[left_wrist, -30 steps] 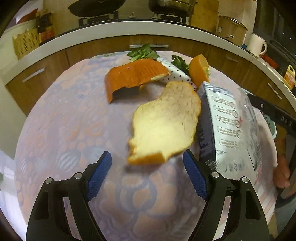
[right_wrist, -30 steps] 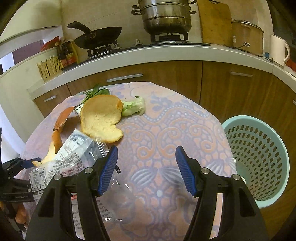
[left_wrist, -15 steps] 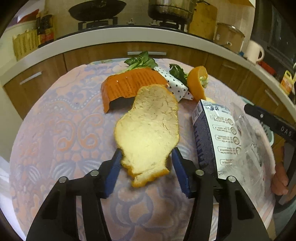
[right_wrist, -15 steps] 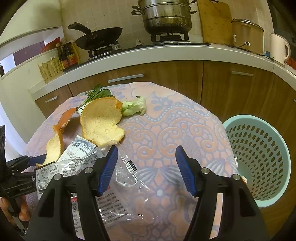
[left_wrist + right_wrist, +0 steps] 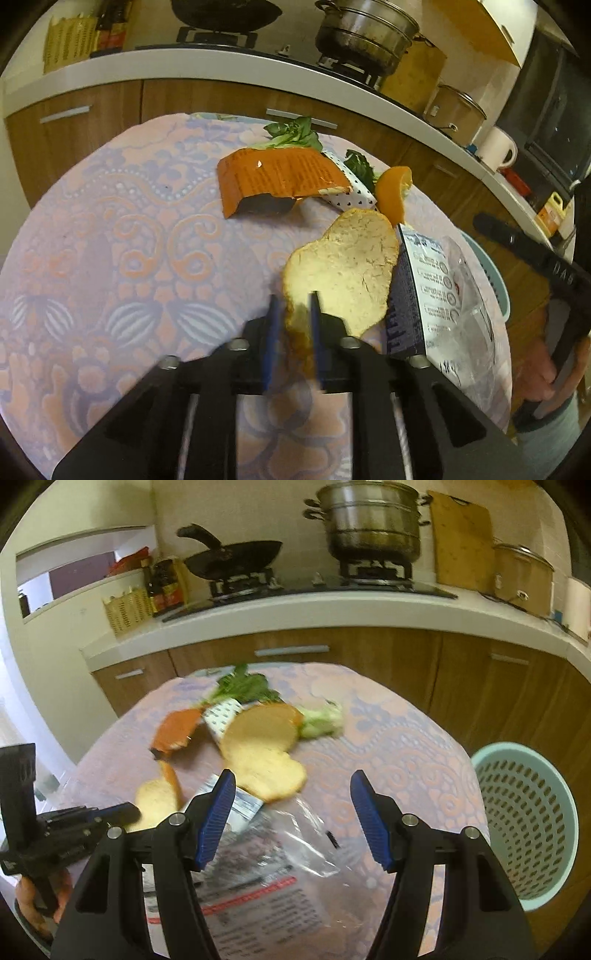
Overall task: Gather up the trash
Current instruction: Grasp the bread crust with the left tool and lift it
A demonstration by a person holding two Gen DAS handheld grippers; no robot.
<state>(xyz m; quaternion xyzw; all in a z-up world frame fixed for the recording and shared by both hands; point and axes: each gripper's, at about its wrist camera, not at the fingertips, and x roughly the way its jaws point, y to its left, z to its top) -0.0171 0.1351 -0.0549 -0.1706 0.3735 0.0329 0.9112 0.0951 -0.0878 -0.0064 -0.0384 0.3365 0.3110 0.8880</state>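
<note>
Kitchen: a table (image 5: 110, 258) with a patterned cloth stands before wooden cabinets and a stove. Trash lies on the cloth: two pieces of peel, an orange carton (image 5: 280, 177), greens (image 5: 291, 133) and a clear bag (image 5: 266, 853). The left gripper (image 5: 293, 325) has its jaws narrow and closing, with the edge of the near peel (image 5: 343, 269) between the pads. The right gripper (image 5: 291, 812) hovers over the bag, jaws wide, holding nothing. A teal perforated basket (image 5: 528, 812) stands just beside the table on the right; no contents are visible inside it.

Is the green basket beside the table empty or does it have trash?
Looks empty: the basket shows only bare perforated wall and bottom.
</note>
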